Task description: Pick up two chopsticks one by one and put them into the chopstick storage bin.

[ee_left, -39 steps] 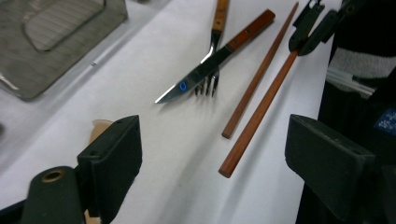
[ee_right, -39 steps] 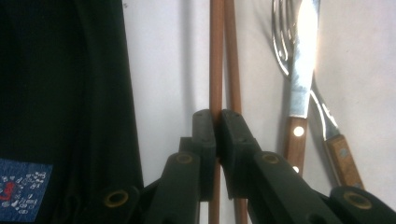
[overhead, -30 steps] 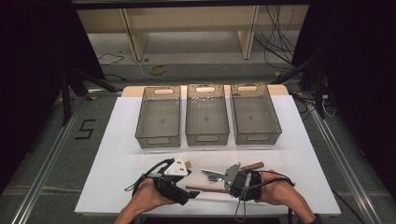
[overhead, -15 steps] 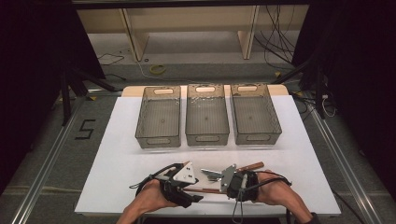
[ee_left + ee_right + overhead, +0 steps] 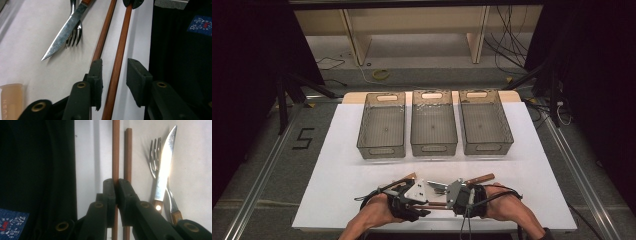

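Near the front edge of the table (image 5: 337, 195), two chopsticks lay parallel to that edge. The right gripper (image 5: 115, 186) was clamped on one chopstick (image 5: 115, 150). The left gripper (image 5: 114, 71) had been closing around that same stick, pads not yet touching it. Its view showed a tan cup (image 5: 11, 98); a knife (image 5: 63, 33) lay across a fork (image 5: 75, 35).

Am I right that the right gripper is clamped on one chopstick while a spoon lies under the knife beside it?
Not quite: a fork, not a spoon, lies under the knife, as the right gripper view shows. The right gripper is indeed clamped on one chopstick.
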### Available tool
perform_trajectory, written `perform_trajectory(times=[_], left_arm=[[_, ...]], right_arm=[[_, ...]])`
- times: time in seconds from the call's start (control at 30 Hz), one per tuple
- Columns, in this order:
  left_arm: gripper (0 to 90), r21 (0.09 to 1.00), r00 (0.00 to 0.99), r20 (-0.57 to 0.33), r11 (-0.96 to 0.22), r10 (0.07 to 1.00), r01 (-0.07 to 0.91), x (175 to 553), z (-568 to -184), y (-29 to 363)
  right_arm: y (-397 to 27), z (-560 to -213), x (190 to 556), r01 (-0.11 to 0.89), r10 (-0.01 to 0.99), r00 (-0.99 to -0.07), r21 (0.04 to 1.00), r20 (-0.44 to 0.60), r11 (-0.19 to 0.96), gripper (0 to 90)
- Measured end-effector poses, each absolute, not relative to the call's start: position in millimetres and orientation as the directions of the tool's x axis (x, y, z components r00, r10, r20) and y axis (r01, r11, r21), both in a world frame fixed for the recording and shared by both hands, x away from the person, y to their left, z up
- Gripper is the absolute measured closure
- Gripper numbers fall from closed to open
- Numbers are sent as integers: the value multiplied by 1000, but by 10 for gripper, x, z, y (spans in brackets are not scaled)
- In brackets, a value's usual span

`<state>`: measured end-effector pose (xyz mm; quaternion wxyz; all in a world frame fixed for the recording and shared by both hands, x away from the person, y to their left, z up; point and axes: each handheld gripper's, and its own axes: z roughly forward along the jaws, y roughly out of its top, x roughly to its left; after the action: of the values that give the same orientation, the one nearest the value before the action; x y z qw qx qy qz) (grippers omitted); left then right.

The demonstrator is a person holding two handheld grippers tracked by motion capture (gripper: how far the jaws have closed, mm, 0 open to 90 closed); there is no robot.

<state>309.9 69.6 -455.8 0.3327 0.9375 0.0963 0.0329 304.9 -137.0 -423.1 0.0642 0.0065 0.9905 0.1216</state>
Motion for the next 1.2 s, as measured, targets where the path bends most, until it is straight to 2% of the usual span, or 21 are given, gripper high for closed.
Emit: perform_trajectory(times=[0.27, 0.4, 0.53, 0.57, 0.6, 0.67, 0.73, 0.77, 0.8, 0.83, 0.87, 0.97, 1.2], left_arm=[[781, 614, 987, 12, -780, 163, 121, 3071, -4579, 674], [816, 615, 993, 3, -783, 116, 89, 3048, -4573, 678], [829, 619, 994, 1, -781, 108, 84, 3044, -4568, 690], [830, 620, 994, -3, -780, 112, 90, 3047, -4558, 709], [831, 620, 994, -3, -780, 112, 90, 3047, -4558, 709], [831, 623, 992, -10, -775, 123, 103, 3065, -4557, 740], [831, 623, 987, -13, -771, 159, 133, 3108, -4557, 796], [831, 623, 987, -13, -771, 159, 133, 3108, -4557, 796], [831, 626, 984, -12, -766, 177, 146, 3125, -4554, 818], [831, 630, 982, -20, -760, 189, 159, 3141, -4550, 840], [831, 633, 979, -15, -756, 201, 165, 3157, -4543, 862], [831, 648, 968, -16, -735, 250, 201, 3200, -4520, 927], [831, 687, 930, -24, -670, 367, 282, 3293, -4438, 1081]], right_arm=[[-1353, -4238, 3037, -33, 1, -991, 248, -136, 968, 852], [-1359, -4236, 3035, -52, -18, -990, 250, -138, 967, 847], [-1383, -4213, 3062, -41, -6, -992, 267, -129, 963, 831], [-1407, -4188, 3077, -26, 14, -991, 285, -136, 958, 759], [-1407, -4188, 3077, -26, 14, -991, 285, -136, 958, 759], [-1471, -4120, 3114, 41, 92, -985, 324, -143, 945, 646], [-1527, -4063, 3157, 91, 158, -977, 383, -145, 919, 596], [-1527, -4063, 3157, 91, 158, -977, 383, -145, 919, 596], [-1561, -4034, 3175, 96, 172, -973, 407, -153, 908, 561], [-1620, -3977, 3194, 142, 226, -964, 446, -139, 883, 515], [-1620, -3977, 3194, 142, 226, -964, 446, -139, 883, 515], [-1719, -3907, 3210, 178, 281, -951, 517, -128, 837, 435], [-1793, -3929, 3187, 199, 309, -944, 550, -114, 811, 385]])
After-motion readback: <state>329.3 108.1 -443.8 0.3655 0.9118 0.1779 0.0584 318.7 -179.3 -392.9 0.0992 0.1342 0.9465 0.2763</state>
